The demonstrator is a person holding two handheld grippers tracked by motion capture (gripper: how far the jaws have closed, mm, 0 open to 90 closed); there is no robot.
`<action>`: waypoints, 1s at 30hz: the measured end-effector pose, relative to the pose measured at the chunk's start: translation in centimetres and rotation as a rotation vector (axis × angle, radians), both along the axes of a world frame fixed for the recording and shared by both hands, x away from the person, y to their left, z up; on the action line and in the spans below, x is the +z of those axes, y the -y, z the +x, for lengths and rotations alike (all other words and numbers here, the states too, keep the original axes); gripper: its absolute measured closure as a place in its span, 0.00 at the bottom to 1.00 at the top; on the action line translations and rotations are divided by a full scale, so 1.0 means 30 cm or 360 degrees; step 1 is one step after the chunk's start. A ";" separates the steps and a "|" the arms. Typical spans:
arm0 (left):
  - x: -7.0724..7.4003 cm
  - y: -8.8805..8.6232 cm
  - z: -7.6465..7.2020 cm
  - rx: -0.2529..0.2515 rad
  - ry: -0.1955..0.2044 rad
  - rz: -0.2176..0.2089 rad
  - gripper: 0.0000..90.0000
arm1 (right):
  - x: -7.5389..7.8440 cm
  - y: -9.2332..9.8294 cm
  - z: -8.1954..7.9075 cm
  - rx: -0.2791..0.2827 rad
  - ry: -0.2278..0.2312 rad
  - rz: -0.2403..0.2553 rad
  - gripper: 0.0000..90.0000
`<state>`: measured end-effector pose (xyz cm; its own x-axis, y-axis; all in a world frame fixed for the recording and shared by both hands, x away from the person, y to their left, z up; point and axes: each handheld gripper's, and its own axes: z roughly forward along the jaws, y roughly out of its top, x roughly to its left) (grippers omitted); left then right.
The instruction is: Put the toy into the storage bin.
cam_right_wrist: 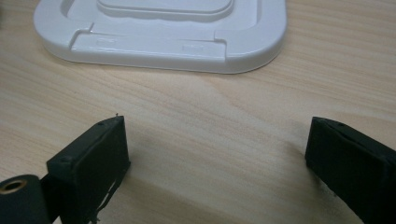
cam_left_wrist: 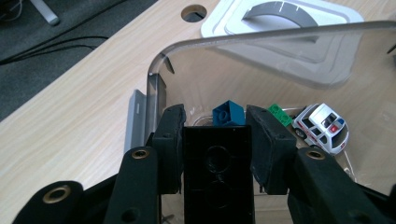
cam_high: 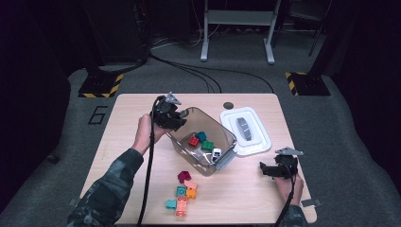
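Note:
My left gripper (cam_left_wrist: 215, 116) is shut on a black brick (cam_left_wrist: 218, 172), and its fingers press the brick's two sides. It hangs over the near-left rim of the clear plastic bin (cam_left_wrist: 261, 35), tilted into it. In the high view the left gripper (cam_high: 179, 119) sits at the bin's (cam_high: 222, 130) left corner. Inside the bin lie a blue brick (cam_left_wrist: 229, 113), a green brick (cam_left_wrist: 280, 113), a white toy car (cam_left_wrist: 322, 126) and a red brick (cam_high: 194, 141). My right gripper (cam_high: 265, 169) rests low at the table's right, open, with bare wood between its jaws (cam_right_wrist: 215, 140).
The white bin lid (cam_high: 257, 142) lies flat right of the bin, just beyond my right gripper in its own view (cam_right_wrist: 163, 42). Several loose bricks, maroon (cam_high: 184, 176), orange (cam_high: 191, 192) and teal (cam_high: 171, 204), lie near the front edge. A cable hole (cam_high: 228, 105) sits at the back.

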<state>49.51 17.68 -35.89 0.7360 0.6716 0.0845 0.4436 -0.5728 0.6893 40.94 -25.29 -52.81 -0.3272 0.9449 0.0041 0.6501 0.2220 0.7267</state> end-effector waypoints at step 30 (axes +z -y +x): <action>-0.099 -0.014 0.015 0.0010 -0.0032 0.0052 0.55 | 0.000 -0.001 -0.001 -0.0005 -0.0003 0.0002 0.06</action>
<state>49.97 18.10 -38.85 0.7336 0.6733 0.0916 0.4609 -0.5921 0.6610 40.91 -25.27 -52.81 -0.3243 0.9459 0.0057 0.6520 0.2192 0.7259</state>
